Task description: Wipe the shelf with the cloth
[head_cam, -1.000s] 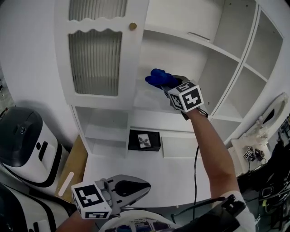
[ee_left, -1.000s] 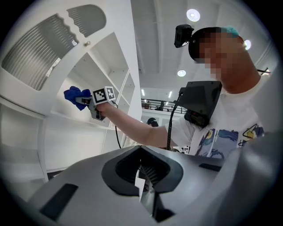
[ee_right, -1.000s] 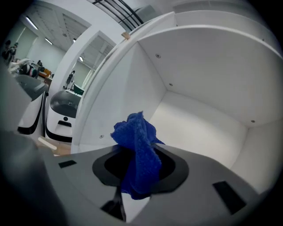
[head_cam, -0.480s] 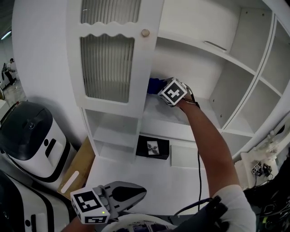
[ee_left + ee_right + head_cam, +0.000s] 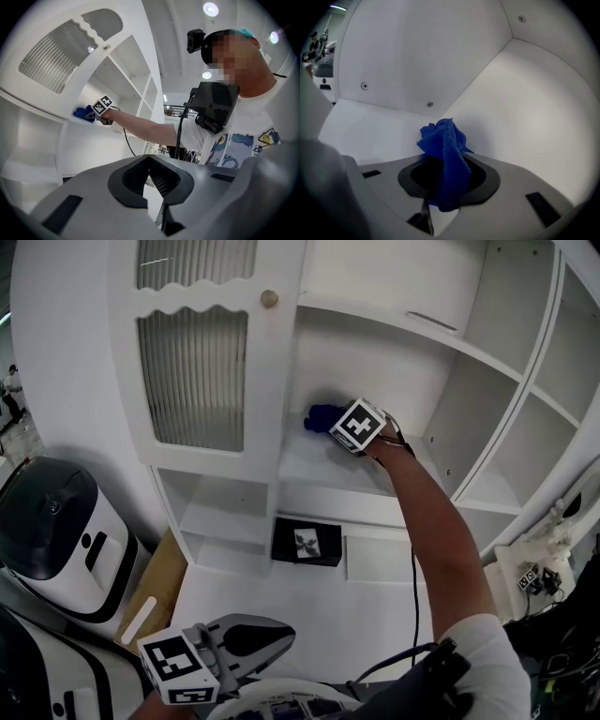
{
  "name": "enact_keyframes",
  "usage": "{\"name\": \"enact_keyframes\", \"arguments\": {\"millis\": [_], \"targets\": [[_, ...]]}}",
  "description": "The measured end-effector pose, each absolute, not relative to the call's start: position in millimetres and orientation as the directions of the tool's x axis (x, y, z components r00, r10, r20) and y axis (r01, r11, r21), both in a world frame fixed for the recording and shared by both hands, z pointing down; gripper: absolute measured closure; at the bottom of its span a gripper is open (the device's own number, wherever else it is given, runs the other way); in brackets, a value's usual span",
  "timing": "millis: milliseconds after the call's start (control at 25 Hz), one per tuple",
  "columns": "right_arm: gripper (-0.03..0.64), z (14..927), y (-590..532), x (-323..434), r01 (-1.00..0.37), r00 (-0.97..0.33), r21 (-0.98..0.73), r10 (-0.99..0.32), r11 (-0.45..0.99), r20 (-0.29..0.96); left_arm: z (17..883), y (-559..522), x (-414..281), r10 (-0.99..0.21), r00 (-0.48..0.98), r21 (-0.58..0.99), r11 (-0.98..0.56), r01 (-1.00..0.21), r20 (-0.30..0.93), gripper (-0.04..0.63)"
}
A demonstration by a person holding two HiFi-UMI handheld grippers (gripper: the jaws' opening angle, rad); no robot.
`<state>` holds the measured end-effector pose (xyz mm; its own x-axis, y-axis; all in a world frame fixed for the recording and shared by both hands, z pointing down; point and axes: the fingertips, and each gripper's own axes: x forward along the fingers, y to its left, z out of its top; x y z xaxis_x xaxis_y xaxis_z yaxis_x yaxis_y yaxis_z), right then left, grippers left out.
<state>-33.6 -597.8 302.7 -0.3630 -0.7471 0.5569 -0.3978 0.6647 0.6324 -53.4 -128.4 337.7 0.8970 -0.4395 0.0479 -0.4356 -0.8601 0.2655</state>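
My right gripper (image 5: 330, 422) reaches into the white cabinet's middle shelf (image 5: 323, 470), shut on a crumpled blue cloth (image 5: 319, 415). In the right gripper view the cloth (image 5: 443, 140) bunches up out of the shut jaws of the right gripper (image 5: 445, 166), close to the back left corner where the shelf board (image 5: 370, 126) meets the rear wall. The left gripper (image 5: 274, 637) is held low near my body, far from the shelf. Seen from its own camera, the left gripper (image 5: 149, 160) has its jaws together and nothing between them.
A cabinet door with ribbed glass (image 5: 192, 371) and a round knob (image 5: 269, 298) stands just left of the shelf opening. A black box (image 5: 307, 540) lies on the lower ledge. More open compartments (image 5: 525, 456) are at the right. A white and black appliance (image 5: 56, 531) stands at the left.
My right gripper has carried the cloth leftward and deeper along the shelf, toward the back corner beside the door. The left gripper has stayed low by my body.
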Motion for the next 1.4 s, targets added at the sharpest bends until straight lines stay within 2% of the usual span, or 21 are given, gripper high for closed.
{"name": "enact_keyframes", "arguments": {"millis": [200,480,840,960,1080,1200,1280,1400], "targets": [[0.483,303.7,-612.8,24.4,-0.431,-0.265,0.652,-0.778,0.624,0.57,339.4,-133.2,-41.9,-0.407,0.912,0.267,-0.874,-0.406,0.052,0.583],[0.485,309.2,-628.5,108.4,-0.436,-0.061,0.703,-0.797,0.563,0.6,339.6,-138.0,-31.4,-0.374,0.926,0.268,-0.888,-0.373,0.048,0.583],[0.485,319.9,-622.7,169.1,-0.239,0.281,0.797,-0.746,0.555,0.604,341.7,-138.5,-30.3,-0.356,0.933,0.275,-0.894,-0.354,0.042,0.583],[0.484,317.6,-619.4,177.5,-0.219,0.331,0.804,-0.733,0.552,0.594,342.2,-136.8,-34.8,-0.365,0.93,0.276,-0.891,-0.361,0.038,0.583],[0.483,305.1,-616.9,157.5,-0.294,0.25,0.794,-0.759,0.532,0.601,341.3,-134.1,-39.2,-0.373,0.927,0.276,-0.889,-0.366,0.032,0.583],[0.483,289.3,-607.4,103.3,-0.389,0.033,0.723,-0.776,0.571,0.63,339.8,-128.5,-42.2,-0.38,0.925,0.274,-0.887,-0.372,0.026,0.583],[0.483,282.1,-597.3,62.9,-0.394,-0.088,0.688,-0.77,0.609,0.632,339.4,-125.5,-45.7,-0.389,0.921,0.275,-0.883,-0.38,0.024,0.583],[0.483,282.7,-580.1,5.9,-0.349,-0.196,0.662,-0.742,0.664,0.641,340.4,-123.0,-53.0,-0.41,0.912,0.276,-0.874,-0.401,0.027,0.583]]}}
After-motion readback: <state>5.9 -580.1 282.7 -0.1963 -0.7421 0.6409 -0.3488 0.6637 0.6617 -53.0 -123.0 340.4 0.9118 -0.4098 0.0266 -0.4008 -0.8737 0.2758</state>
